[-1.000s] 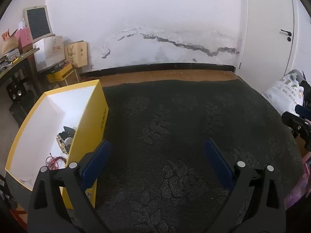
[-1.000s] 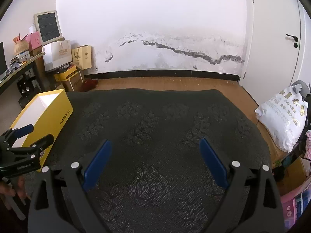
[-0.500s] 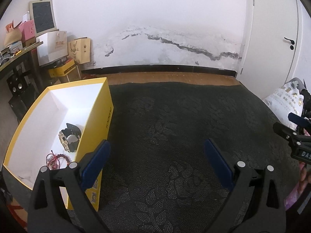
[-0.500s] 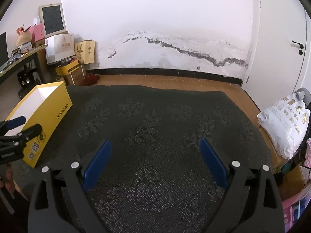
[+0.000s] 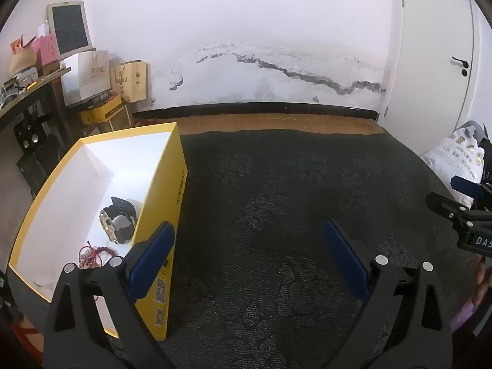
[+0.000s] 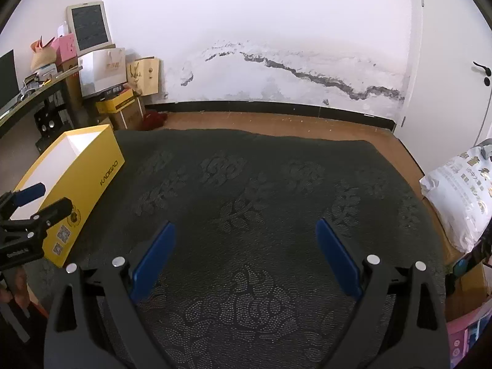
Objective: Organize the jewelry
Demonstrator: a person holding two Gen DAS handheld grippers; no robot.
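The yellow box [image 5: 172, 215] reads "KAOIGAO" along its long side in the right wrist view, with a round emblem and two QR-code stickers near its lower end. It is open-topped cardboard with a white lining, and it sits at the left edge of the worktop [image 5: 276, 215], its long side parallel to that edge. The worktop is covered in dark cloth with an embossed, stippled flower pattern.

Inside the box, toward its near end, lie a black-strapped watch [image 5: 118, 224] with a gold-toned case and, just nearer the camera, a tangle of red beaded jewelry [image 5: 92, 253].

The left tool [image 5: 247, 255] hovers with its blue-padded fingers [image 5: 150, 259] spread wide apart, holding nothing; the left finger overlaps the box's right wall. The right tool [image 6: 246, 255] is likewise spread wide and empty above the middle of the cloth. The cloth from the box to the right and far edges is bare.

Beyond the right edge lies a white printed sack [image 6: 461, 193]; its print is too small to read.
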